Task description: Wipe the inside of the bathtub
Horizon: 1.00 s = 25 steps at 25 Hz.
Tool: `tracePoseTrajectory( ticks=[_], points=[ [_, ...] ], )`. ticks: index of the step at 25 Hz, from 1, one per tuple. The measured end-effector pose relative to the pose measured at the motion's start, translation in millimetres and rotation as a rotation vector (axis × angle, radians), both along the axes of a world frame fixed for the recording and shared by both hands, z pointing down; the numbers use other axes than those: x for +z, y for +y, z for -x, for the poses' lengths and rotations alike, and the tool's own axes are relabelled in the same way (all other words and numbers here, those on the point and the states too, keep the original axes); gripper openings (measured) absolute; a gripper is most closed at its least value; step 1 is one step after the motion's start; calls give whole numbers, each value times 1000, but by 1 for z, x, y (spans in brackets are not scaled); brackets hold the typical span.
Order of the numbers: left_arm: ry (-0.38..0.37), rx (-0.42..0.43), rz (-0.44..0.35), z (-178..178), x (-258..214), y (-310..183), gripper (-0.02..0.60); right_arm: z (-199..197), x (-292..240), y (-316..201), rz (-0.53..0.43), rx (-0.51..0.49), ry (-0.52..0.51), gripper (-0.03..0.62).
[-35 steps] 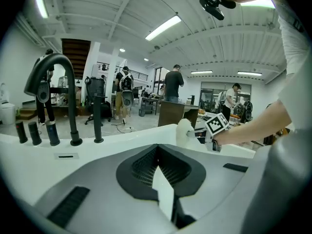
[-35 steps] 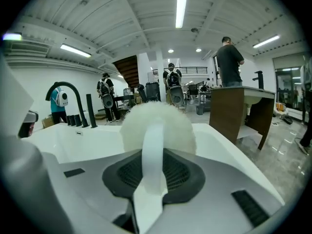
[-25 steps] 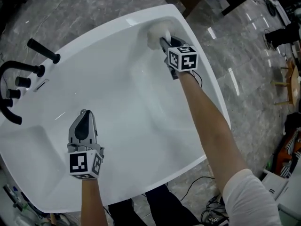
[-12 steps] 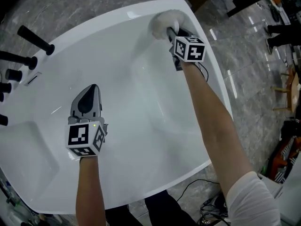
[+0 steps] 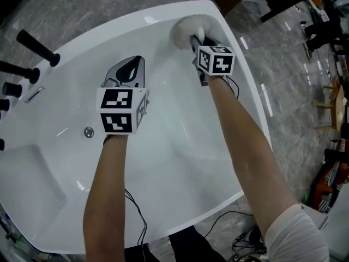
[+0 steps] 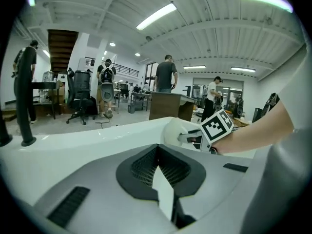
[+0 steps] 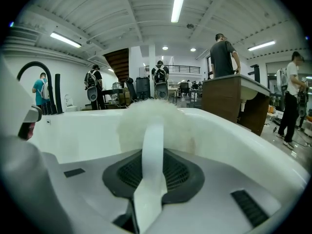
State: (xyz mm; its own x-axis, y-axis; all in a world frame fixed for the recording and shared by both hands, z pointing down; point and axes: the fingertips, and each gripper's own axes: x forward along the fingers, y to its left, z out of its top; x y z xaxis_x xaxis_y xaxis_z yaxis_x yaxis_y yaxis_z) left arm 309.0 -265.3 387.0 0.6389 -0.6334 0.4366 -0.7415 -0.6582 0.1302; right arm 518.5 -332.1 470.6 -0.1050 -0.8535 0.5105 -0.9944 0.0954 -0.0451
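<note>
The white bathtub (image 5: pixel 163 152) fills the head view. At its far corner a fluffy white wiping pad (image 5: pixel 187 28) presses against the inner wall, below the rim. My right gripper (image 5: pixel 194 39) is shut on the pad's white strap (image 7: pixel 152 145), and the pad (image 7: pixel 151 118) bulges just past the jaws. My left gripper (image 5: pixel 130 70) hovers over the tub's middle with its jaws shut and nothing in them. In the left gripper view the left gripper (image 6: pixel 157 149) points at the pad (image 6: pixel 174 130) and the right gripper's marker cube (image 6: pixel 216 126).
Black tap handles (image 5: pixel 36 48) stick out over the tub's left rim, and a round drain (image 5: pixel 89 131) sits in the floor of the tub. Cables (image 5: pixel 232 218) lie on the marble floor near the tub's front. Several people stand far behind the tub (image 6: pixel 166 79).
My left gripper has travelled from the tub's near left side forward and to the right, towards the pad. The right gripper and pad stayed at the far corner.
</note>
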Motion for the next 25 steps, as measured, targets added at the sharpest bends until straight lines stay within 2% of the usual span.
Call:
tracePoseTrajectory(
  ticks=[5,8,15,25],
  points=[
    [-16,64,-17,-28,0,-8,11,3,3,3,-5,6,-6,97],
    [-46,98,-48,-26,-1,-7,11,3,1,2,-14,5,-24,95],
    [-33,20,-20,19,10,-8,11,22,-1,2,-20,-12,-51,95],
    [-35,-28,-22,79,2,9,11,98,-11,8,-22,-67,-79,95]
  ],
)
